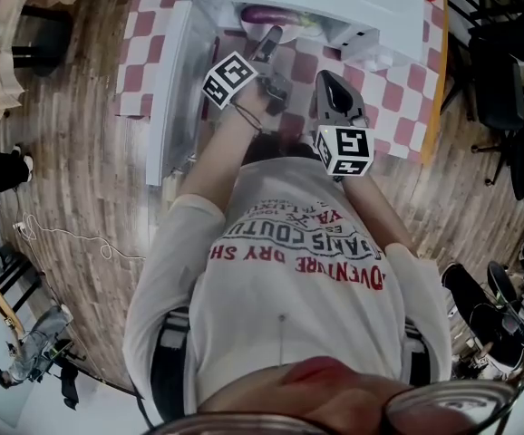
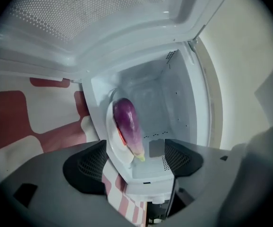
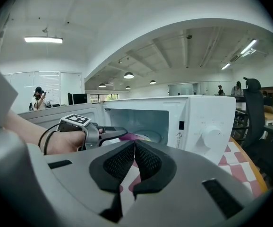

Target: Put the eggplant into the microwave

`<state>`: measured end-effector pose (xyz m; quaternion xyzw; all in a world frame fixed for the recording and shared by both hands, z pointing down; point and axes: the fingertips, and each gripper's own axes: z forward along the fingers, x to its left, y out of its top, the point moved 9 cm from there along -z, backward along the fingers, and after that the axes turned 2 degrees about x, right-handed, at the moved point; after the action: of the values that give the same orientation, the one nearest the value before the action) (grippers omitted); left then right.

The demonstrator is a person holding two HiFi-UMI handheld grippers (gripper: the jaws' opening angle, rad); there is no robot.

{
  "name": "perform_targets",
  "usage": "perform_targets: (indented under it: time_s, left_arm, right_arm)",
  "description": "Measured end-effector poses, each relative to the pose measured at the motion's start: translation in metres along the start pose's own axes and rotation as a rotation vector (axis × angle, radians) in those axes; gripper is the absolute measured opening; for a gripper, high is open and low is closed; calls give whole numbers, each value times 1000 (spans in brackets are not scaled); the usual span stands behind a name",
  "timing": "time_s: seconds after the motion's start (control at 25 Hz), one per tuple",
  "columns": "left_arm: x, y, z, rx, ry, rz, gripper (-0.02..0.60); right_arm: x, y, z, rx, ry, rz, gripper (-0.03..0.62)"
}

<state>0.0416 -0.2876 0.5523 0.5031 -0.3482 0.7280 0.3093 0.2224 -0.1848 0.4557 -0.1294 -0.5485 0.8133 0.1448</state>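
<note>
Eggplant (image 2: 127,124) is inside the microwave (image 2: 172,96), lying on the white plate (image 2: 112,141) on the cavity floor. Its purple body points inward and the pale stem end faces the opening. Door (image 2: 80,22) is swung fully open at the left; I see its perforated window up close in the left gripper view.

L gripper (image 2: 134,162): jaws wide apart, nothing btwn the pads. They sit just outside the cavity mouth and the eggplant is beyond them, not touched. In the head view the L gripper (image 1: 269,36) reaches fwd at the oven opening, w/ the eggplant (image 1: 264,14) just past its tips.

R gripper (image 3: 134,150): jaws closed together, empty. It's held back from the microwave (image 3: 212,122) front, aimed at the opening; from there I see the L gripper (image 3: 108,132) at the mouth and a bit of purple behind it. In the head view the R gripper (image 1: 330,84) is near my chest, above the red-white checked cloth (image 1: 398,89).
</note>
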Motion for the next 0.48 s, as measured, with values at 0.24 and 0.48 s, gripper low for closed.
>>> perform_targets:
  time_s: [0.24,0.48]
  left_arm:
    - [-3,-4,-23,9,4,9,380]
    - [-4,-16,-63,34,57,41,65]
  right_arm:
    - [6,3,-6,-20,-3,-1,26]
    - [8,6,-6,-43,-6,6,26]
